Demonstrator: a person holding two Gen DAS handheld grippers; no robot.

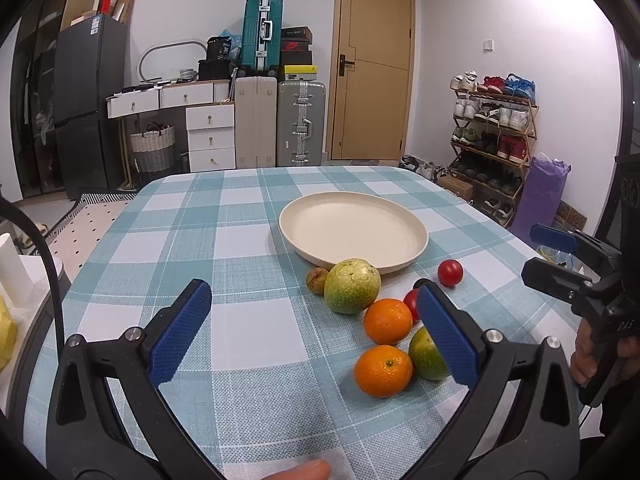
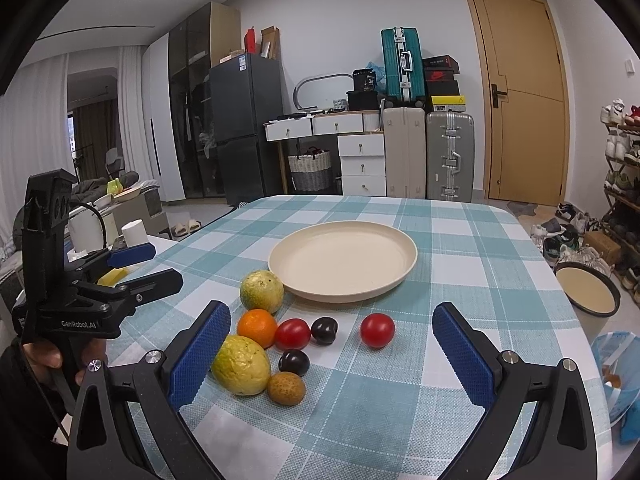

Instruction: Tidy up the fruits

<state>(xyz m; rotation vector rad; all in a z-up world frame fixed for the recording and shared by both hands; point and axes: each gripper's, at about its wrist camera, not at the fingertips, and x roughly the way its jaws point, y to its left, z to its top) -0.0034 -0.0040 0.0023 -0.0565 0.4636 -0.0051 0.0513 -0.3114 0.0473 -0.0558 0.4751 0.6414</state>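
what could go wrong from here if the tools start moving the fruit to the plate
1. The fruits sit tightly bunched: the orange touches the green-yellow fruit and a red tomato, so closing on one may nudge round neighbours into rolling.
2. The lone tomato could roll toward the table edge, with a basin below.
3. The plate rim is low; dropped fruit might roll out.
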